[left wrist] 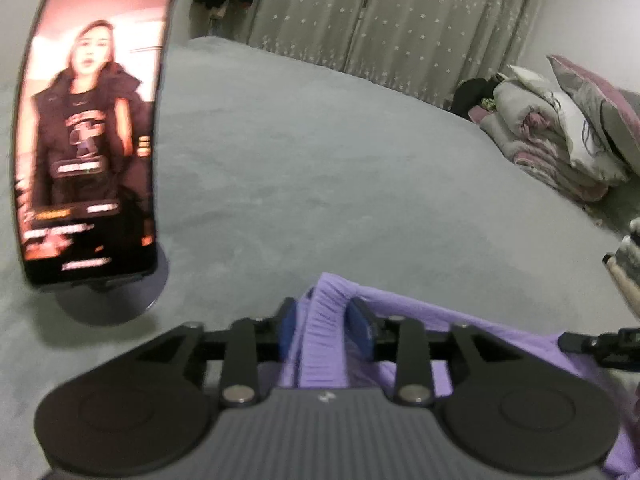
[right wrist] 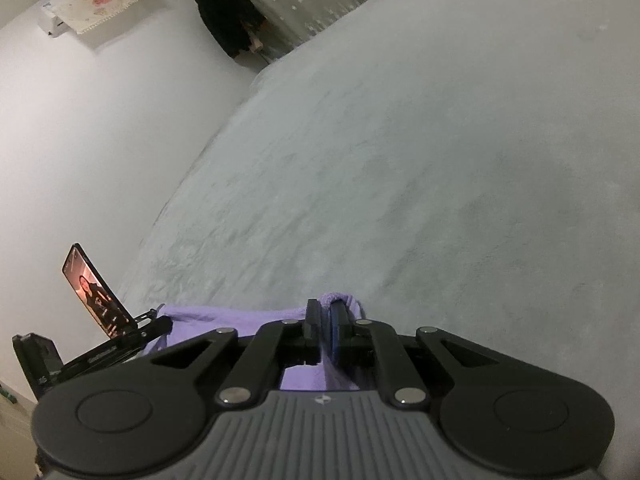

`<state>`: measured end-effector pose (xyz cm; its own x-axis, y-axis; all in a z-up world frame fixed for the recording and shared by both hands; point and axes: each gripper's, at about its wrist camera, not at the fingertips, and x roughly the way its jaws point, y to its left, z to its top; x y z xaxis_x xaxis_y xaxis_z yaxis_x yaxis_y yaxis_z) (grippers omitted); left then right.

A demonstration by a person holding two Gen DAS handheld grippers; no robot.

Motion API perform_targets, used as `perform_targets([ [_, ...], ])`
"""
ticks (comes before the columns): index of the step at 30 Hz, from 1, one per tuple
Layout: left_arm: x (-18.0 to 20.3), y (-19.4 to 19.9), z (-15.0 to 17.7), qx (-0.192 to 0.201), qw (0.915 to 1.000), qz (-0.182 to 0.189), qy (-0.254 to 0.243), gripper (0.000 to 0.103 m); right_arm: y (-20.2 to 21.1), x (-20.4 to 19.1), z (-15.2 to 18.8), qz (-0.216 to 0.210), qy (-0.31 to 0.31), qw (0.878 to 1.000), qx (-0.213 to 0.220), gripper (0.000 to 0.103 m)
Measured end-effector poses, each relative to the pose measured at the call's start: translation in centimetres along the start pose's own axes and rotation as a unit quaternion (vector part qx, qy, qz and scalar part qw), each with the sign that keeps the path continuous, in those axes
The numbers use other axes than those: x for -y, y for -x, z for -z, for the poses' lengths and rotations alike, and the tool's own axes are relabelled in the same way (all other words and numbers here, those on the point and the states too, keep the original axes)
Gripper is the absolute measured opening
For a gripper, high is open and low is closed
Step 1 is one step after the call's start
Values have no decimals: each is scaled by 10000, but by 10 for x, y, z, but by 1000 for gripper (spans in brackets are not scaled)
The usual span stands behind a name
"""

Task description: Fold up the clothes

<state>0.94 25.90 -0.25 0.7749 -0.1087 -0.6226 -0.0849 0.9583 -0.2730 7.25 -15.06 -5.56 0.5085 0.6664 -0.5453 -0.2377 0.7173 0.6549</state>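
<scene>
A purple garment (left wrist: 432,324) hangs between my two grippers above a grey bed. In the left wrist view my left gripper (left wrist: 326,328) is shut on its gathered, ribbed edge (left wrist: 324,312), which bunches up between the blue pads. In the right wrist view my right gripper (right wrist: 326,332) is shut on another corner of the same purple garment (right wrist: 224,318), with the fingers nearly together. The cloth stretches between the two grippers. The rest of the garment hangs below, hidden by the gripper bodies.
A phone (left wrist: 88,120) on a round stand plays a video at the left edge of the grey bed (left wrist: 320,168); it also shows in the right wrist view (right wrist: 94,292). Folded quilts and pillows (left wrist: 560,128) lie at the far right. Curtains (left wrist: 360,12) hang behind.
</scene>
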Motion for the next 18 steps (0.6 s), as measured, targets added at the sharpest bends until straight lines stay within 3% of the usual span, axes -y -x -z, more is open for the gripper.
perform_targets([
  [8, -41, 46, 11, -204, 9957, 26, 905, 43, 24, -11, -2, 351, 292, 9989, 60, 36],
  [13, -71, 72, 29, -596, 9773, 726, 1897, 42, 42, -22, 2, 593, 521, 9967, 172, 38],
  [16, -76, 78, 35, -641, 9690, 1120, 2106, 43, 53, -25, 6, 629, 532, 9963, 234, 38],
  [18, -73, 69, 37, -745, 9644, 1167, 2255, 43, 58, -27, 8, 606, 513, 9965, 273, 38],
])
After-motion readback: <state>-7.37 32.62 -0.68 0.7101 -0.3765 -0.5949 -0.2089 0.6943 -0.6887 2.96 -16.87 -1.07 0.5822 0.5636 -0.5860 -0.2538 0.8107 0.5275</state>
